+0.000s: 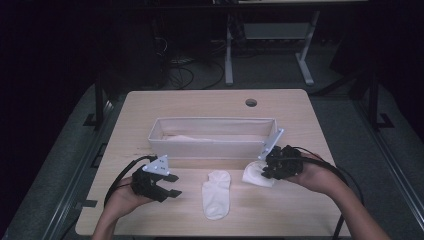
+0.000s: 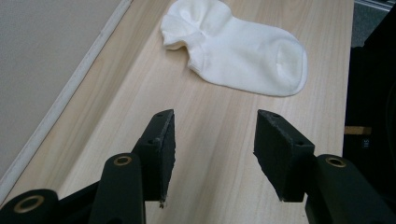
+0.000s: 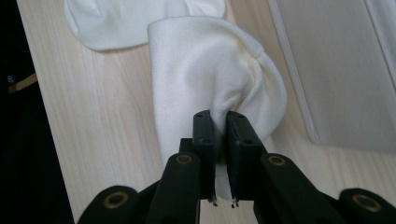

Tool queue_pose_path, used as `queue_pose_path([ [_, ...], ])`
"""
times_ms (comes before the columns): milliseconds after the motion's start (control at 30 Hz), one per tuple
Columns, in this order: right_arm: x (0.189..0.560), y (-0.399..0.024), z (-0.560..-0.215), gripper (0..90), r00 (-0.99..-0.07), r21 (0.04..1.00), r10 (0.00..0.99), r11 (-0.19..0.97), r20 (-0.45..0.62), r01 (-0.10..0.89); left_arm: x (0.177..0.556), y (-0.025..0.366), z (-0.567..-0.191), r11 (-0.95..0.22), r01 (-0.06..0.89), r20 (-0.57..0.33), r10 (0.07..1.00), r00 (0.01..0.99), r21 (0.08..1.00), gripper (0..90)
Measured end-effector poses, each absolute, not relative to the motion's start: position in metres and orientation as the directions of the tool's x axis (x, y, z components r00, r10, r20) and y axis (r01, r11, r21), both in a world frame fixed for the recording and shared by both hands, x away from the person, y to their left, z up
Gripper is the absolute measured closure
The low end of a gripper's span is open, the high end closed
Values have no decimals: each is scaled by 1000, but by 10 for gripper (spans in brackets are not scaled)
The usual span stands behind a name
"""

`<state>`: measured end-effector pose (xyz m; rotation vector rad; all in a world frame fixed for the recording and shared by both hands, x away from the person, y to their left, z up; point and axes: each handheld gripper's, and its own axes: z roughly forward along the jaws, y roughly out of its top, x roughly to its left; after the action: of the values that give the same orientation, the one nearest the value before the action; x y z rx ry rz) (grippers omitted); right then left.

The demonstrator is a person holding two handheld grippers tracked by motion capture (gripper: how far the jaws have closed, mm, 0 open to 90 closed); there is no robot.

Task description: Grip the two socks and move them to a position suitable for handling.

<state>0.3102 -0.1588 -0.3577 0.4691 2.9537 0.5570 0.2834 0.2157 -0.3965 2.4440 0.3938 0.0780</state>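
- Here, from the high view, we see a pale wooden table (image 1: 150, 107) with a long white fabric bin (image 1: 212, 145) lying across its middle.
- Our right gripper (image 3: 220, 122) has its jaws pinched together on a fold of a white sock (image 3: 205, 65); the sock bulges around the pads and droops toward the tabletop.
- In the high view that right gripper (image 1: 265, 170) sits just in front of the bin's right end, with the gripped sock (image 1: 255, 176) bunched at its tip.
- A second white sock (image 1: 216, 194) lies flat on the table between our two hands, well in front of the bin.
- Our left gripper (image 2: 214, 140) has its jaws apart, with only bare wood between them.
- The flat sock (image 2: 238, 46) lies just beyond those open jaws, untouched.
- In the high view the left gripper (image 1: 172, 186) rests near the table's front left, pointing toward the flat sock.
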Motion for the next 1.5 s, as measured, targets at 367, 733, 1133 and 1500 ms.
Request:
queue_pose_path([
  [367,317,-121,-359,826,-970,358,241,909,-37,212,284,219,-395,-733,265,-42,307,951,626,465],
  [733,326,-94,-365,826,-982,363,186,917,-19,167,284,223,-394,-730,270,-41,316,948,628,455],
  [1133,335,-70,-380,826,-990,355,142,925,8,135,284,225,-393,-722,276,-44,322,946,635,451],
  [1500,339,-55,-391,826,-994,343,109,933,20,110,284,228,-393,-722,282,-47,328,944,632,447],
])
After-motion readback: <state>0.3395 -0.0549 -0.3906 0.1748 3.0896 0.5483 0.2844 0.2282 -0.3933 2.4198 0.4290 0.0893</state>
